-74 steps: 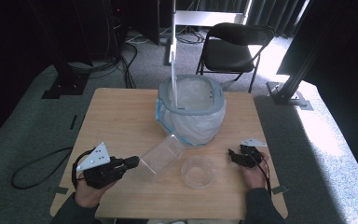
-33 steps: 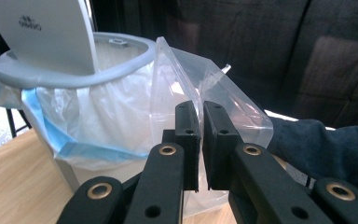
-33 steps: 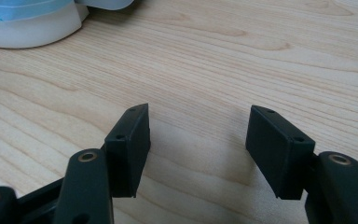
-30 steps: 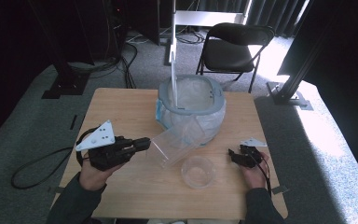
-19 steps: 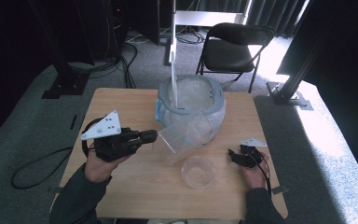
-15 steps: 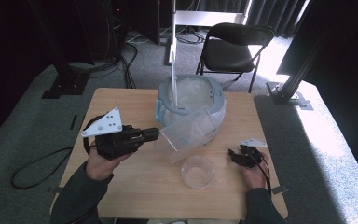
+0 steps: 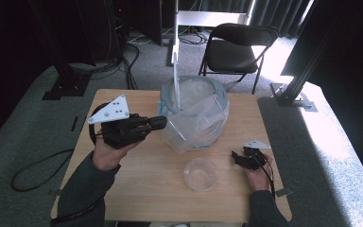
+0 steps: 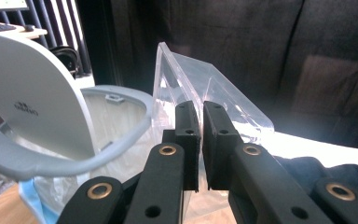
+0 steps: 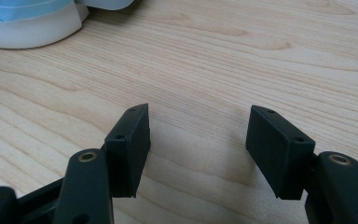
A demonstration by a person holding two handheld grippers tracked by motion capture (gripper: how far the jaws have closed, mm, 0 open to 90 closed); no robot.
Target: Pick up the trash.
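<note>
My left gripper (image 7: 162, 124) is shut on the edge of a clear plastic box (image 7: 197, 126) and holds it tilted in the air against the front of the lined waste bin (image 7: 222, 94). In the left gripper view the jaws (image 8: 201, 114) pinch the thin wall of the clear box (image 8: 219, 91), next to the bin's grey rim (image 8: 51, 161) and its upright white lid (image 8: 28, 102). My right gripper (image 7: 237, 158) rests low at the table's right side. Its jaws (image 9: 198, 140) stand open over bare wood with nothing between them.
A round clear bowl (image 7: 201, 173) sits on the wooden table (image 7: 137, 189) near the front, between the two hands. A black folding chair (image 7: 238, 47) stands behind the table. Cables lie on the floor to the left.
My left gripper has risen and moved right toward the bin, lifting the clear box off the table. The right gripper and the round bowl have stayed put.
</note>
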